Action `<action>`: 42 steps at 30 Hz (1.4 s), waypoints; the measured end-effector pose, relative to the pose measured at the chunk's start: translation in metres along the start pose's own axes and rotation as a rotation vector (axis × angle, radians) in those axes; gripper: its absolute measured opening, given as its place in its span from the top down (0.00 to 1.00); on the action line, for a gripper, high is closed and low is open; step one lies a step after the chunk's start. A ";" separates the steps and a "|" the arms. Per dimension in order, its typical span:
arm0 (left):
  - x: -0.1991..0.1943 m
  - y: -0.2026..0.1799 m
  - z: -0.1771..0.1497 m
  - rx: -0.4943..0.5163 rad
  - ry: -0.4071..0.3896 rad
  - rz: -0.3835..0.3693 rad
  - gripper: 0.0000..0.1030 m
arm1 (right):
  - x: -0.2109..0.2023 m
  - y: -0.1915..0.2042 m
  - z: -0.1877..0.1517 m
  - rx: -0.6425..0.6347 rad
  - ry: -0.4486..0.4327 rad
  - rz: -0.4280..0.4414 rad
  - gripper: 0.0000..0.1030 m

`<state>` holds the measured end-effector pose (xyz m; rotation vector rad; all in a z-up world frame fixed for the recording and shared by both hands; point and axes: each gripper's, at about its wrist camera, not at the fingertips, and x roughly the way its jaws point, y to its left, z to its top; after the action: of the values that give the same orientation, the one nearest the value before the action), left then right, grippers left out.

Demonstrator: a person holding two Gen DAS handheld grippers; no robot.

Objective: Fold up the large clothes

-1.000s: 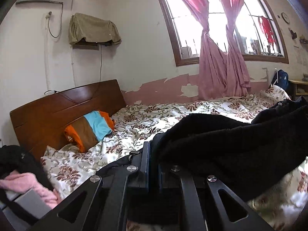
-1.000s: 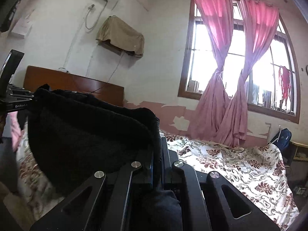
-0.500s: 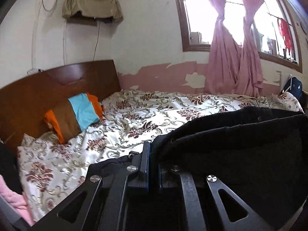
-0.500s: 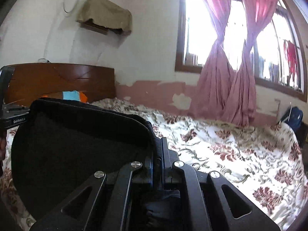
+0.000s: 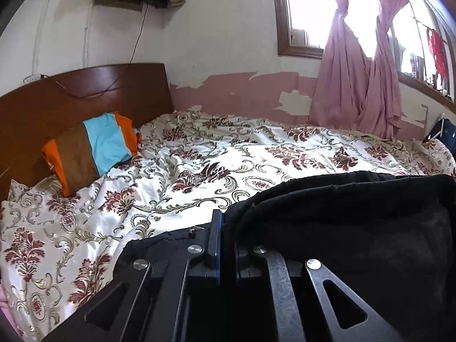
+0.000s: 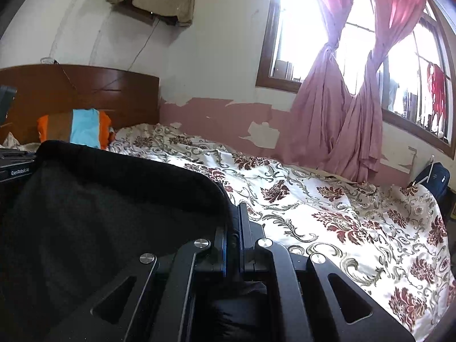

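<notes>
A large black garment (image 5: 356,222) hangs stretched between my two grippers above the bed. My left gripper (image 5: 226,222) is shut on its edge, and the cloth spreads away to the right in the left wrist view. My right gripper (image 6: 235,216) is shut on the other edge, and the black garment (image 6: 99,213) fills the left of the right wrist view. The left gripper's body (image 6: 17,168) shows at the far left there. The lower part of the garment is hidden below both views.
The bed has a floral cream and maroon cover (image 5: 228,156) and a wooden headboard (image 5: 85,91). A striped orange, brown and blue pillow (image 5: 91,148) lies by the headboard. Pink curtains (image 6: 342,99) hang at the window. A dark blue bag (image 6: 433,179) stands beyond the bed's far end.
Both grippers have tilted downward and come closer to the bed, still holding the black garment. The bed cover now fills more of both views and the ceiling has left them.
</notes>
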<state>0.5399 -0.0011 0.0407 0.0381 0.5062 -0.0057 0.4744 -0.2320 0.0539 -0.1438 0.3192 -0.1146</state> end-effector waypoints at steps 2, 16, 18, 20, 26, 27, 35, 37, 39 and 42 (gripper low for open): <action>0.010 0.001 0.001 -0.009 0.018 -0.002 0.94 | 0.013 0.004 -0.003 -0.004 0.015 -0.008 0.95; 0.050 -0.002 -0.008 -0.051 0.082 -0.037 0.91 | 0.073 -0.007 -0.032 0.086 0.136 -0.039 0.59; 0.049 0.002 -0.008 -0.070 0.078 -0.059 0.90 | 0.069 -0.018 -0.032 0.131 0.123 -0.016 0.47; 0.046 0.007 -0.005 -0.089 0.088 -0.078 0.90 | 0.060 -0.028 -0.032 0.173 0.092 0.010 0.41; 0.026 0.014 0.001 -0.155 0.108 -0.054 0.72 | 0.024 -0.051 -0.025 0.216 -0.011 0.029 0.23; 0.022 0.016 0.001 -0.162 0.093 -0.054 0.48 | 0.019 -0.052 -0.024 0.211 -0.017 0.044 0.22; -0.035 0.022 0.002 -0.241 -0.102 -0.063 0.00 | -0.014 -0.044 -0.037 0.148 0.016 0.179 0.14; -0.042 0.015 -0.006 -0.210 -0.096 -0.091 0.00 | -0.020 -0.042 -0.047 0.138 0.050 0.213 0.14; -0.049 0.009 -0.021 -0.180 -0.089 -0.114 0.00 | -0.026 -0.042 -0.059 0.137 0.078 0.258 0.14; -0.055 -0.009 -0.053 -0.083 -0.085 -0.179 0.00 | -0.029 -0.035 -0.074 0.101 0.109 0.318 0.14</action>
<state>0.4663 -0.0086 0.0206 -0.0881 0.4233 -0.1613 0.4208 -0.2716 -0.0011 0.0144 0.4399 0.1767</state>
